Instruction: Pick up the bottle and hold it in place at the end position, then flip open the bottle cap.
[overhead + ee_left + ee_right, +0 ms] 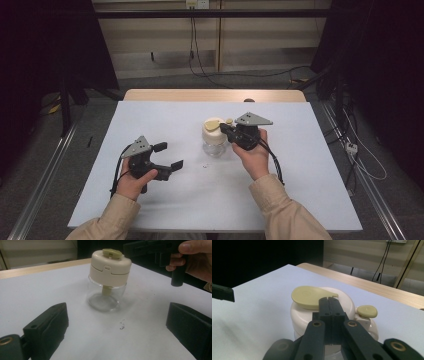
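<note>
White sheeting covers the table (165,200), with a bare wooden strip at its far edge and dark curtains and floor cables beyond. On it stands a small glass jar (106,296) with a cream lid (111,265) that carries a yellow-green teardrop handle (308,296) and a smaller round yellow-green knob (367,311) at its side; a pale stem hangs from the lid inside the glass.

Over the lid hangs the right gripper (329,301), its jaws pressed flat together with nothing between them, the tips resting at the narrow tail of the handle, which spreads out ahead and to the left of the tips. Whether the tips actually touch the handle I cannot tell. Well short of the jar sits the left gripper (167,156), jaws wide apart and empty, the jar straight ahead of its opening.

By my reading, the step in hand is working the lid's handle with the closed right tips. Next, the left gripper probably needs to advance until its pads bracket the glass, then close to steady the jar, so the light container does not slide or tip when the handle is pushed.
</note>
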`<state>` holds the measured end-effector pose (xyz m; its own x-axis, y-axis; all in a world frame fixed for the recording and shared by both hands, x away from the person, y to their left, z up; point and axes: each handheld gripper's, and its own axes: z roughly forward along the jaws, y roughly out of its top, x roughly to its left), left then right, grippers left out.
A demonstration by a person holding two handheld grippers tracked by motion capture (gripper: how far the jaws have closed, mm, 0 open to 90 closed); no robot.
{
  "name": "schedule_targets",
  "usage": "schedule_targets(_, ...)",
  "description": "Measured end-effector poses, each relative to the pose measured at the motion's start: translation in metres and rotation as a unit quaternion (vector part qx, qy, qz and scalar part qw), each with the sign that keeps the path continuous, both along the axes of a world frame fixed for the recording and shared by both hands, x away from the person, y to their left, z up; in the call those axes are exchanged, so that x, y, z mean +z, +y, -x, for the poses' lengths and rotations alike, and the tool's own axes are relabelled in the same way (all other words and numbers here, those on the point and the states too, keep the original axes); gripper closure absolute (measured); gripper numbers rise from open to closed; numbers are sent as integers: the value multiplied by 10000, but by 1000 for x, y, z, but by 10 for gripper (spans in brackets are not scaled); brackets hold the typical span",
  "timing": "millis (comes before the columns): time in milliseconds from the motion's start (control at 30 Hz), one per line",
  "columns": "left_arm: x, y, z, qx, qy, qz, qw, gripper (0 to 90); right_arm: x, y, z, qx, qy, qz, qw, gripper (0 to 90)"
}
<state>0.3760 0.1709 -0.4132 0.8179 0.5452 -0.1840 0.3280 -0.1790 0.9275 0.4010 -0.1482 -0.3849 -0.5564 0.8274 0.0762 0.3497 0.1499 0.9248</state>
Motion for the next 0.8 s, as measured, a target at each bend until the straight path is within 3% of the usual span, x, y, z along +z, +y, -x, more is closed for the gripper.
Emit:
schedule_targets(200, 3, -6, -5, -27, -13, -70, 10000, 45, 0, 1, 1, 14, -55, 111, 9999, 900)
schedule_targets(433, 9, -13, -15, -77, 68, -190, 9998, 50, 0, 0, 1, 26, -21, 82, 10000, 900)
schedule_targets(567, 13, -15, -20, -143, 13, -243, 9996, 58, 1, 0, 0, 31, 14, 54, 10000, 900)
schedule_targets(800, 18, -21, -27, -180, 13, -281, 9994, 193, 1, 0, 1, 36, 26, 60, 10000, 900)
